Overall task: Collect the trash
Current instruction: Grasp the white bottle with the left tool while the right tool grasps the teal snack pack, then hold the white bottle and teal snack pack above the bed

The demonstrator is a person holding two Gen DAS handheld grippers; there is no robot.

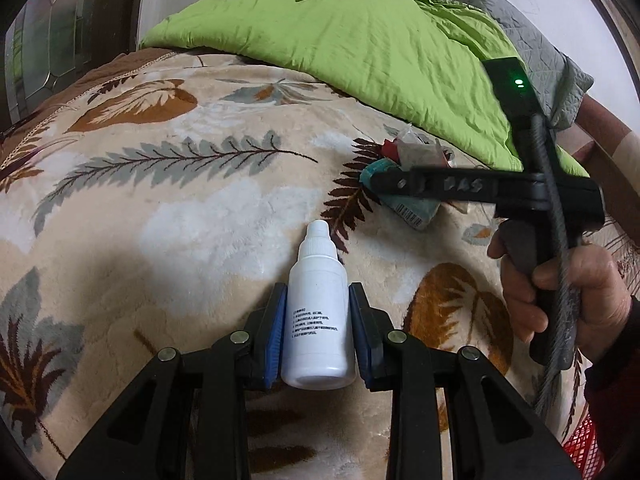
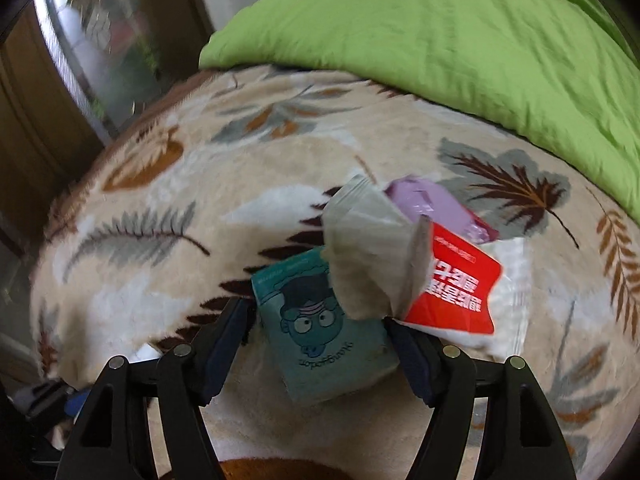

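Note:
A small white dropper bottle (image 1: 318,316) lies on the leaf-patterned blanket (image 1: 160,208), cap pointing away. My left gripper (image 1: 318,300) has its blue pads against both sides of the bottle. My right gripper (image 2: 316,320) is open over a pile of wrappers: a teal packet with a cartoon face (image 2: 328,332) lies between its fingers, not gripped. A grey torn wrapper (image 2: 372,256), a red packet (image 2: 460,288) and a purple wrapper (image 2: 432,204) lie beyond it. In the left wrist view the right gripper (image 1: 376,184) reaches over that pile (image 1: 404,160).
A green quilt (image 1: 360,40) is bunched at the far side of the bed, with a grey quilted cover (image 1: 552,64) behind it. A red basket (image 1: 584,448) shows at the lower right edge. A dark wooden door (image 2: 36,120) stands to the left.

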